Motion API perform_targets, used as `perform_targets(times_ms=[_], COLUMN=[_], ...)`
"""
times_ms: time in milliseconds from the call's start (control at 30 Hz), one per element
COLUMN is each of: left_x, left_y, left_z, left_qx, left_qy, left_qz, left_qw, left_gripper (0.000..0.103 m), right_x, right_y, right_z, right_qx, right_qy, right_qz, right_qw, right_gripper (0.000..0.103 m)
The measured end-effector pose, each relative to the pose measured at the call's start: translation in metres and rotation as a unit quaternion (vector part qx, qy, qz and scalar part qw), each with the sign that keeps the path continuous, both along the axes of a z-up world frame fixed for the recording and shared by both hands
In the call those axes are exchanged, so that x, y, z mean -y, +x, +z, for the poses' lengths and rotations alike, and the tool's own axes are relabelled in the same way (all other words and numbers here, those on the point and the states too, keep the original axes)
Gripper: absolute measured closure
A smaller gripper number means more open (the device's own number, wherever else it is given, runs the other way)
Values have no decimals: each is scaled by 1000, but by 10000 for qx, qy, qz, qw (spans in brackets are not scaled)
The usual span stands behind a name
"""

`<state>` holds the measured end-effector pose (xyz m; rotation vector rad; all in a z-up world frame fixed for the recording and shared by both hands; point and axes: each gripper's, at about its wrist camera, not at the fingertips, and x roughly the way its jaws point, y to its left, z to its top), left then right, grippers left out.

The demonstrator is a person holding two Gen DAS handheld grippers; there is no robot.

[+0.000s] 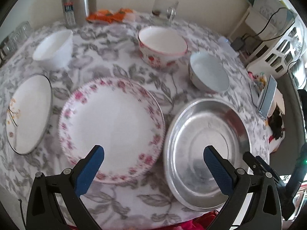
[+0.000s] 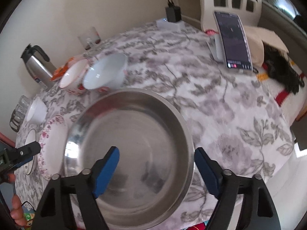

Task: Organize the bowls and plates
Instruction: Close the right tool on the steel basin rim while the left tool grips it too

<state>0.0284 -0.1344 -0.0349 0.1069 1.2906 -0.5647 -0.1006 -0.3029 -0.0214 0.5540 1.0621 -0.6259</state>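
Steel dish [image 2: 132,149] rests on the floral-clothed surface [image 2: 220,115], just right of the pink-rimmed plate [image 1: 113,130]. Right gripper [image 2: 156,164] straddles the dish's near rim, jaws apart, not pressing. Left gripper [image 1: 153,164], jaws apart and empty, hangs above both.

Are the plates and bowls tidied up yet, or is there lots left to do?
Nothing looks done yet. The pink-flowered plate, the dark-rimmed plate, the metal plate and the three bowls all sit apart on the tablecloth, nothing stacked. In hand: the right gripper has its jaws open either side of the metal plate's rim. The left gripper is open and empty. All the stacking is left.
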Motion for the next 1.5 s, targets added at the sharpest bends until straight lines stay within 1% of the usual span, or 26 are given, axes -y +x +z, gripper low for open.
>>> perform_targets(times_ms=[167, 233, 300, 367, 400, 433, 467, 500, 533, 667, 800, 933, 1100, 1233, 1400, 1500], left_x=[9, 10, 13, 15, 16, 16, 16, 16, 16, 9, -5, -15, -15, -22, -12, -5], left_y=[-7, -9, -10, -10, -10, -11, -11, -11, -10, -7, -5, -10, -14, -16, -20, -17], left_z=[-20, -25, -29, -36, -38, -41, -42, -42, -42, -42, -39, -31, -27, -31, -39, -49], left_qx=[-374, -488, -610, -662, -696, -742, -694, -677, -655, -690, -772, -836, -756, -1106, -1193, -1323], left_qy=[11, -57, -79, -83, -63, -40, 18, 36, 42, 6, -133, -363, -275, -504, -340, -306], left_qz=[-63, -123, -174, -182, -180, -180, -169, -162, -142, 11, 192, 101, -23, 42, 44, 90], left_qw=[9993, 9987, 9980, 9976, 9974, 9971, 9974, 9976, 9977, 9976, 9967, 9958, 9968, 9926, 9923, 9907], left_gripper=[2, 15, 17, 21, 27, 30, 32, 35, 38, 45, 53, 54, 54, 54, 56, 65], right_x=[12, 16, 19, 20, 21, 21, 22, 22, 23, 27, 28, 27, 28, 28, 28, 28], right_y=[-4, -4, -4, -4, -4, -4, -4, -5, -6, -11, -14, -14, -13, -13, -12, -12], right_z=[-13, -19, -23, -27, -29, -31, -34, -36, -37, -36, -37, -37, -37, -37, -38, -38], right_qx=[-13, -33, -45, -48, -58, -61, -50, -28, -17, 95, 103, 82, 84, 80, 45, 21], right_qy=[157, 204, 208, 221, 243, 259, 299, 345, 343, 347, 344, 323, 322, 314, 279, 274], right_qz=[-99, -140, -177, -185, -186, -189, -198, -218, -243, -371, -396, -390, -396, -391, -383, -383], right_qw=[9998, 9997, 9996, 9996, 9995, 9995, 9993, 9992, 9991, 9987, 9986, 9987, 9987, 9987, 9989, 9989], right_gripper=[33, 34, 37, 43, 44, 48, 53, 55, 59, 69, 70, 70, 70, 70, 70, 70])
